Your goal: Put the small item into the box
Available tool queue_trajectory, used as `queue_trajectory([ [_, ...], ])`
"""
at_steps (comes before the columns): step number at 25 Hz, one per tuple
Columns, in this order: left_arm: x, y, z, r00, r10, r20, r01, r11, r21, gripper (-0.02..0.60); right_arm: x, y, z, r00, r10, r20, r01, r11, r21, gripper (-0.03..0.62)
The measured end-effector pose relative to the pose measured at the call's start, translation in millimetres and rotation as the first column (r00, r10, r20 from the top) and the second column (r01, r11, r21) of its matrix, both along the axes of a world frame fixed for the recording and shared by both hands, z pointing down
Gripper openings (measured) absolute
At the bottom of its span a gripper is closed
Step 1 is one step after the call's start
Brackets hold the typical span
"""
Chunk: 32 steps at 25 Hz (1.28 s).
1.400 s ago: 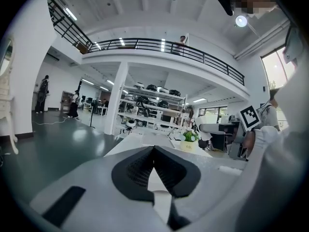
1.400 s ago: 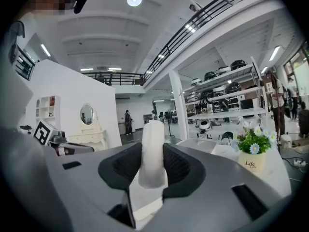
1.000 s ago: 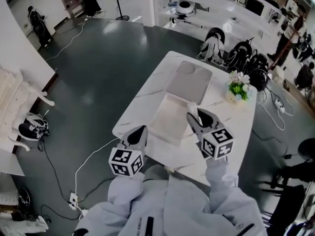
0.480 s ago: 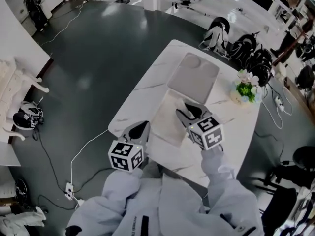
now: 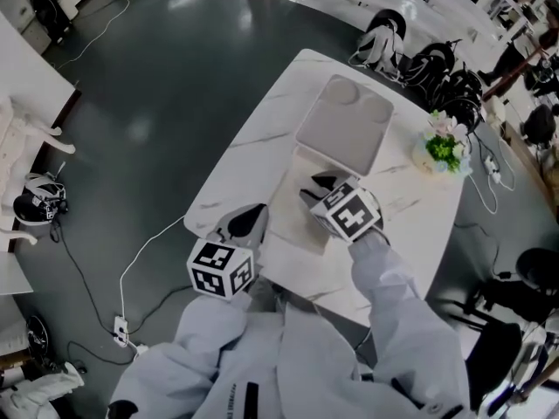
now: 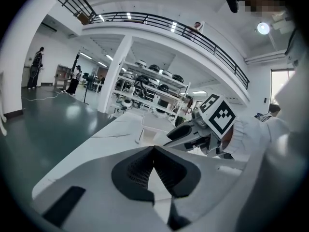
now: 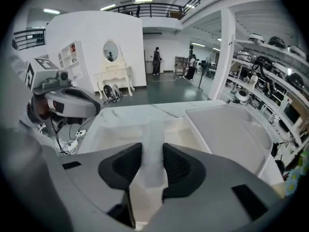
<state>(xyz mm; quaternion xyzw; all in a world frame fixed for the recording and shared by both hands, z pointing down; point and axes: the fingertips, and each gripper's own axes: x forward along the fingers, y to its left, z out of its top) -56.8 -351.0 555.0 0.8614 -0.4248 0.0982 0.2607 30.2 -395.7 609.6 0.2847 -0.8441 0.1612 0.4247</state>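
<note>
Right gripper view: my right gripper (image 7: 152,154) pinches the small item (image 7: 153,129) over the box (image 7: 108,129); released high, it could bounce out. My left gripper (image 6: 153,153) is closed, empty.

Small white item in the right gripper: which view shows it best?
Right gripper view: the small white item is clamped between the jaws, over the open box. In the head view the right gripper hides it; the left gripper view shows only that gripper's side.
</note>
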Motion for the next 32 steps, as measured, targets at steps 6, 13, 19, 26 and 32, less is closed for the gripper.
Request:
queue_trajectory([
  [6, 1, -3, 3, 1.000, 0.018, -0.014, -0.018, 1.000, -0.015, -0.002, -3, -15, 18, 0.996, -0.013, -0.089, 0.010, 0.999, -0.037, 0.124],
  [13, -5, -6, 5, 1.000, 0.013, -0.016, -0.013, 1.000, -0.024, -0.002, -5, -15, 42, 0.982, -0.061, -0.181, 0.044, 0.995, -0.094, 0.126],
  [19, -8, -9, 6, 1.000, 0.007, -0.022, -0.008, 1.000, -0.030, -0.002, -9, -15, 52, 0.973, -0.093, -0.213, 0.070, 0.991, -0.113, 0.127],
  [26, -11, -13, 8, 1.000, -0.005, -0.030, 0.004, 0.999, -0.037, -0.002, -8, -18, 54, 0.974, -0.087, -0.209, 0.065, 0.992, -0.109, 0.140],
  [32, -13, -15, 8, 0.999, -0.013, -0.036, 0.012, 0.999, -0.042, -0.002, -11, -17, 54, 0.984, -0.066, -0.164, 0.046, 0.992, -0.122, 0.215],
])
